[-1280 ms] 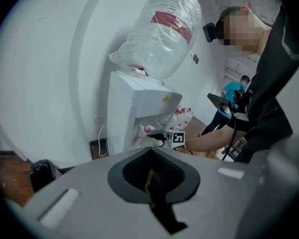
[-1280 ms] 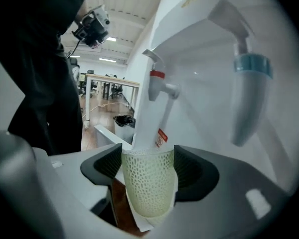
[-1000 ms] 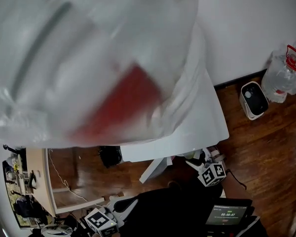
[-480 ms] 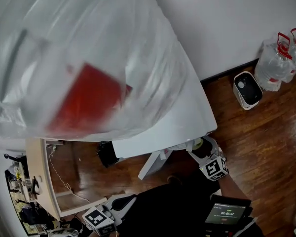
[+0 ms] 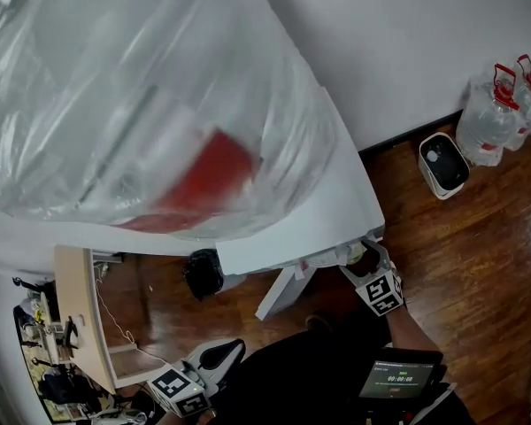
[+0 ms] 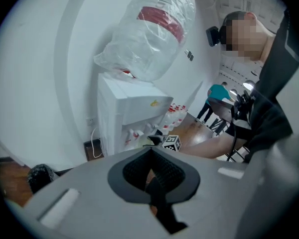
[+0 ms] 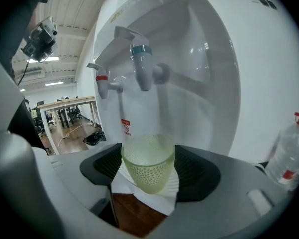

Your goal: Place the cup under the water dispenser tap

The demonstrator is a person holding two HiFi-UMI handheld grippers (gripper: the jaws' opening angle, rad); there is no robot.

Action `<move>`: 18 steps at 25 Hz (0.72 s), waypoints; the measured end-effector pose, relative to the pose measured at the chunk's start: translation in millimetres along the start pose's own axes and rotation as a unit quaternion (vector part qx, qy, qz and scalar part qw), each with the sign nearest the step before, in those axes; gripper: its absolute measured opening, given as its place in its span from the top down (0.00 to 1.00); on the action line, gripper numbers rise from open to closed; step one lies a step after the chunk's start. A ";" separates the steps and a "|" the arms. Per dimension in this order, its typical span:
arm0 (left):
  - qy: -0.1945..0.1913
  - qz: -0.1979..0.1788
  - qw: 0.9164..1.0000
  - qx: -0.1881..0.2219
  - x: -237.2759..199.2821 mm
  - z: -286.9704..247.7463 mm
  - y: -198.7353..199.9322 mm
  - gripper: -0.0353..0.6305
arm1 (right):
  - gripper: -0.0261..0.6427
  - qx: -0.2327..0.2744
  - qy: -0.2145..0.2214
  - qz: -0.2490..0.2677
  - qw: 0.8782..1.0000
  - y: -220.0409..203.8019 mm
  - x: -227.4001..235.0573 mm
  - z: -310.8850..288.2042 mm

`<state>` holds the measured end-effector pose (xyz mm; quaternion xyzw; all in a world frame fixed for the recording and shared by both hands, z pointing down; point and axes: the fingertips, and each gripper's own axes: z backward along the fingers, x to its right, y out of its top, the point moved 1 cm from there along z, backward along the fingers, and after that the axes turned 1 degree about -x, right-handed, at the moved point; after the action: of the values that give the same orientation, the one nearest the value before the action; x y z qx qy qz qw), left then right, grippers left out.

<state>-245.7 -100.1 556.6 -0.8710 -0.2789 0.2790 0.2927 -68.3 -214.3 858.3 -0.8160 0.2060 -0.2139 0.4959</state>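
We find soft, even indoor light. In the head view the plastic-wrapped bottle sits close to the lens, smeared by blur; the wooden floor is sharp with a faint sheen. Both gripper views bend hard toward dark round edges. The left is dimmer, bluish; in the right, ceiling lamps glow and the cup is crisp.

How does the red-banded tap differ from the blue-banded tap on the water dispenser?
The red-banded tap stands at the left of the picture and looks smaller; the blue-banded tap stands nearer the middle and looks larger. The green cup shows beneath the blue-banded tap, not beneath the red-banded tap. Both are white and point down from the water dispenser's front.
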 end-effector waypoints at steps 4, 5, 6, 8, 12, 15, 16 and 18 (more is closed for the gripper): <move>0.003 0.010 1.000 0.004 2.2 0.7 10.2 0.95 | 0.40 -0.062 0.023 -0.065 0.996 -8.1 -3.9 -7.2; -0.002 0.004 1.000 0.000 5.7 2.6 12.4 0.95 | 0.38 -0.074 0.030 -0.082 0.993 -9.6 -5.8 -7.0; -0.007 0.000 1.000 -0.003 8.9 5.8 14.7 0.95 | 0.37 -0.087 0.037 -0.097 0.991 -10.8 -8.5 -5.7; -0.011 -0.003 1.000 -0.003 11.1 13.3 19.8 0.95 | 0.33 -0.122 0.060 -0.127 0.983 -12.5 -16.4 -0.8; -0.018 0.002 1.000 0.003 13.8 19.1 31.4 0.95 | 0.33 -0.192 0.080 -0.152 0.966 -9.8 -25.8 23.2; -0.025 0.005 1.000 0.013 17.2 20.4 41.7 0.95 | 0.34 -0.241 0.071 -0.159 0.955 2.8 -24.9 47.7; -0.023 0.006 1.000 0.015 17.0 21.0 44.5 0.95 | 0.40 -0.259 0.068 -0.159 0.950 9.1 -24.9 56.7; -0.019 0.010 1.000 0.017 16.9 20.0 49.9 0.95 | 0.47 -0.283 0.068 -0.167 0.942 24.0 -25.3 74.8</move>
<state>-231.0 -115.6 504.5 -0.8633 -0.2707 0.3029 0.2996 -50.7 -156.6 802.0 -0.9290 0.1522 -0.2810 0.1868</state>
